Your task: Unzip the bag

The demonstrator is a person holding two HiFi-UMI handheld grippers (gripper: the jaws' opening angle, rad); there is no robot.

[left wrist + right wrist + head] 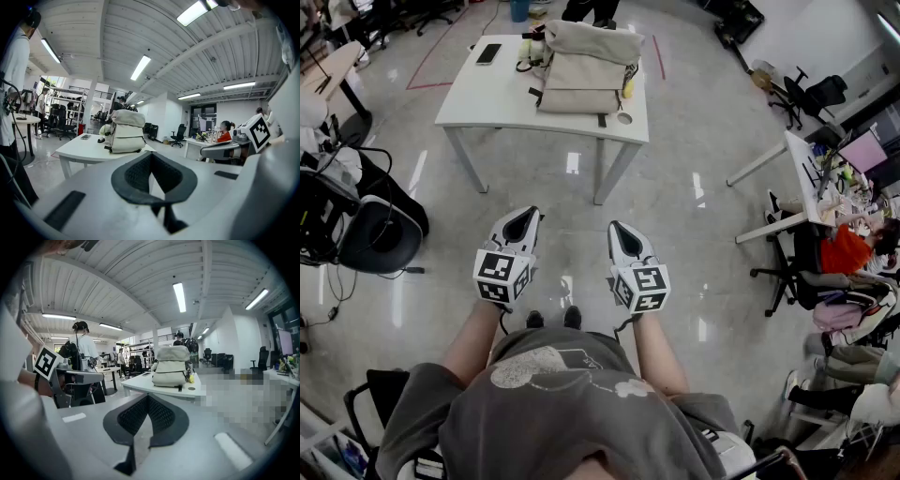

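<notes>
Bag (586,70) sits on the far table (487,108), well apart from both grippers; left gripper (521,220) and right gripper (619,232) each have jaws pressed together on nothing; soft, light fabric will likely slump, so steady cloth beside the zip and pinch the pull.

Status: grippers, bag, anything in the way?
Left gripper shut, empty. Right gripper shut, empty. Bag upright on table, far ahead, untouched. Only floor between.
</notes>
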